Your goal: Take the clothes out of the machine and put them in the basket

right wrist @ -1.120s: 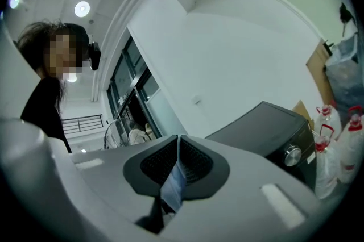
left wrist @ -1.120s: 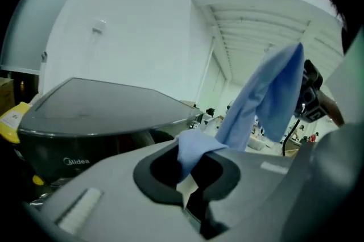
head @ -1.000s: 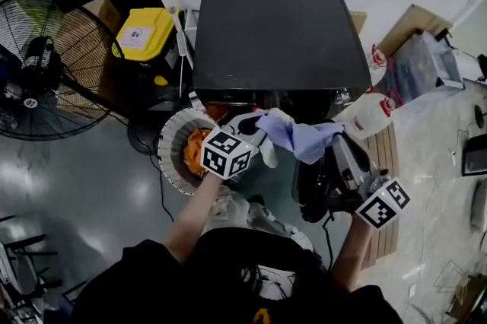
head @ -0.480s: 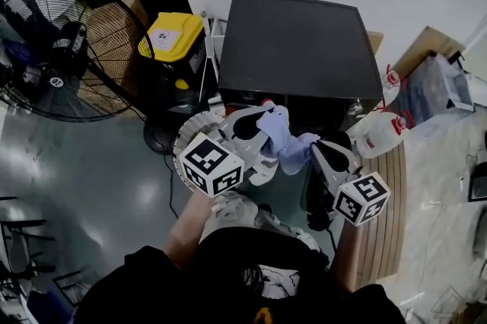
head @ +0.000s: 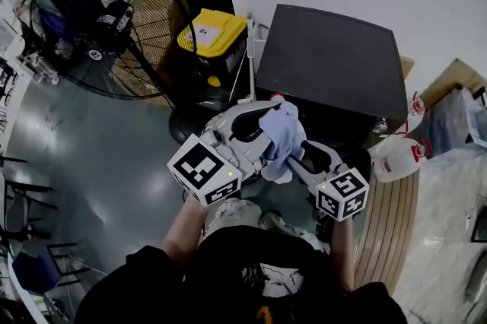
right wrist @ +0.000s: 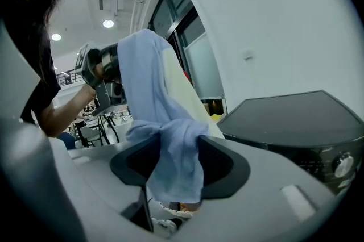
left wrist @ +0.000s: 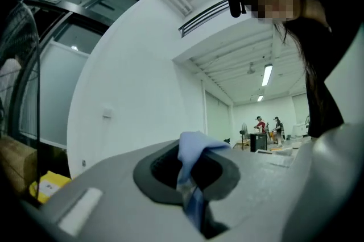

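Observation:
A light-blue cloth [head: 280,134] hangs bunched between my two grippers, in front of the black washing machine [head: 327,64]. My left gripper [head: 266,134] is shut on it; in the left gripper view a fold of the cloth [left wrist: 191,151] sticks up from the closed jaws of that gripper [left wrist: 190,172]. My right gripper [head: 295,153] is shut on the other end, and the cloth [right wrist: 156,104] drapes down through its jaws [right wrist: 170,162]. A cream piece of fabric [right wrist: 183,93] shows behind it. The basket is hidden under the left gripper.
A big floor fan [head: 99,18] stands at the left, with a yellow-lidded black bin [head: 214,37] beside the machine. A white jug with a red cap [head: 397,157], cardboard boxes [head: 455,79] and a wooden slatted mat [head: 384,216] lie to the right. The person's shoes [head: 243,212] are below.
Both grippers have drawn closer together and shifted left with the cloth, which went from stretched between them to bunched. The basket with orange clothes has gone out of sight.

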`<state>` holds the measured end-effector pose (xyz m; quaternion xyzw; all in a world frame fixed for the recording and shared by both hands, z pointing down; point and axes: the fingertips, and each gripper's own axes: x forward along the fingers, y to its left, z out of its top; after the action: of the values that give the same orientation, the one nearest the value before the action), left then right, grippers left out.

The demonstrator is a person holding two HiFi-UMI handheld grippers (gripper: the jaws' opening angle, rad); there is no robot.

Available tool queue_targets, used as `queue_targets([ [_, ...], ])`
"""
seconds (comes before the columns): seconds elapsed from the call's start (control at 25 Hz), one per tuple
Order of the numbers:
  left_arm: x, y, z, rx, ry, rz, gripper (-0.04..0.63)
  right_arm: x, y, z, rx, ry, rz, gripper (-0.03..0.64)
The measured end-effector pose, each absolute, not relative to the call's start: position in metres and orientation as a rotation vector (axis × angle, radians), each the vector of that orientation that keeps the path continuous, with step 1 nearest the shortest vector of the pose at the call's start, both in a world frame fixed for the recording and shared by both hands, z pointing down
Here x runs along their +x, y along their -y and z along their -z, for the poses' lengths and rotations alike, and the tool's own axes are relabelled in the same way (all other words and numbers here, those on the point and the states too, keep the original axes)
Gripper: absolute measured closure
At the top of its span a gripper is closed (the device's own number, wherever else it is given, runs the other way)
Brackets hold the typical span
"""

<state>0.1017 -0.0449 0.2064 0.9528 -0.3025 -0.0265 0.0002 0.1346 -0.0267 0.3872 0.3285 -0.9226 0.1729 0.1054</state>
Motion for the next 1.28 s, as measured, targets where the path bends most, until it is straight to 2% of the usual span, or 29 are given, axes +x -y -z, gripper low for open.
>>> queue_targets([
  [0.16,0.075,0.039,-0.196,3.011,1.058,0.052,0.586,0.092,0.042,-0.396,0.901,2.739,-0.504,0.327],
  [0.24,0.066,0.035,-0.189,3.024,1.088,0.039,0.586,0.073,0.050,-0.398,0.873,2.738,-0.472,0.243],
  [0.36,0.055,0.030,-0.179,3.089,1.125,0.019,0.586,0.045,0.063,-0.393,0.826,2.779,-0.445,0.292],
  [0.4,0.051,0.029,-0.176,3.102,1.150,0.004,0.586,0.037,0.068,-0.389,0.817,2.798,-0.446,0.326],
  [0.48,0.038,0.028,-0.173,3.099,1.215,-0.030,0.586,0.021,0.075,-0.383,0.813,2.831,-0.444,0.437],
  [0.6,0.004,0.030,-0.175,3.045,1.302,-0.028,0.586,-0.006,0.080,-0.375,0.787,2.870,-0.470,0.501],
  [0.76,-0.052,0.043,-0.185,2.953,1.377,0.000,0.586,-0.040,0.087,-0.376,0.766,2.870,-0.527,0.515],
  [1.04,-0.135,0.056,-0.242,2.818,1.565,-0.329,0.586,-0.065,0.091,-0.358,0.805,2.937,-0.732,0.522],
  [1.28,-0.184,0.078,-0.300,2.722,1.535,-0.527,0.586,-0.089,0.101,-0.316,0.822,3.065,-0.872,0.525],
])
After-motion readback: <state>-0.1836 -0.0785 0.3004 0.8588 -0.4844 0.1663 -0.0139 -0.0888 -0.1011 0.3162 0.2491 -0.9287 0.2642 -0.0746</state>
